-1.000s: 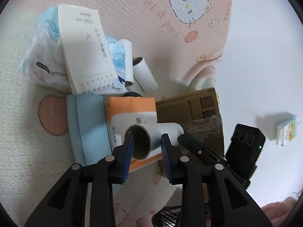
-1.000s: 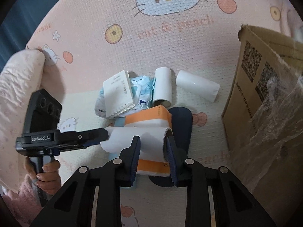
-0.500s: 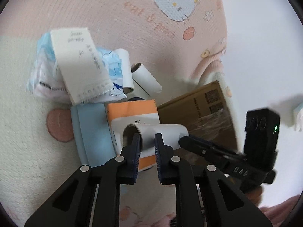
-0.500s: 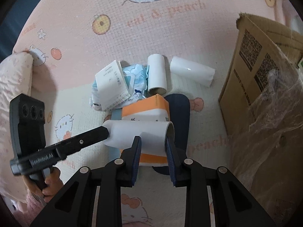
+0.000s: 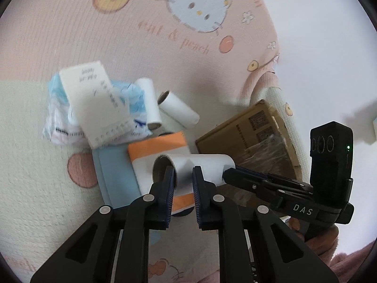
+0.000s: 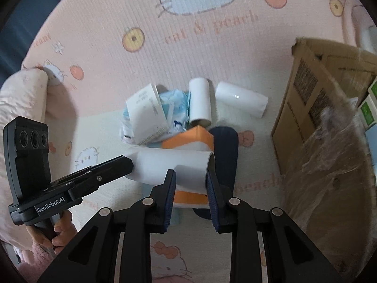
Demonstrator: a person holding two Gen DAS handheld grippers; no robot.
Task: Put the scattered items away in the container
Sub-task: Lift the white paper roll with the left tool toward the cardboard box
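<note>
A white paper roll [image 5: 200, 167] hangs in the air between both grippers. My left gripper [image 5: 183, 176] is shut on the rim of its open end. My right gripper [image 6: 191, 176] is shut on its other end [image 6: 179, 165]. Below lie an orange and white box [image 6: 188, 141], a light blue pad [image 5: 113, 172], a dark blue flat piece [image 6: 223, 146], two more white rolls [image 6: 200, 101] [image 6: 240, 99], a spiral notepad [image 6: 146, 115] and a blue and white plastic pack [image 6: 174, 108]. The cardboard box [image 6: 318, 108] stands at the right.
Everything lies on a pink and cream Hello Kitty play mat [image 6: 188, 35]. Crumpled clear plastic wrap [image 6: 329, 146] hangs over the box's near side. Green and white packs [image 6: 370, 103] sit inside the box. A pink cushion [image 6: 18, 103] lies at the left.
The roll has been lifted higher above the pile with both grippers on it. My left gripper's fingers have closed in from straddling the roll's end to pinching its rim.
</note>
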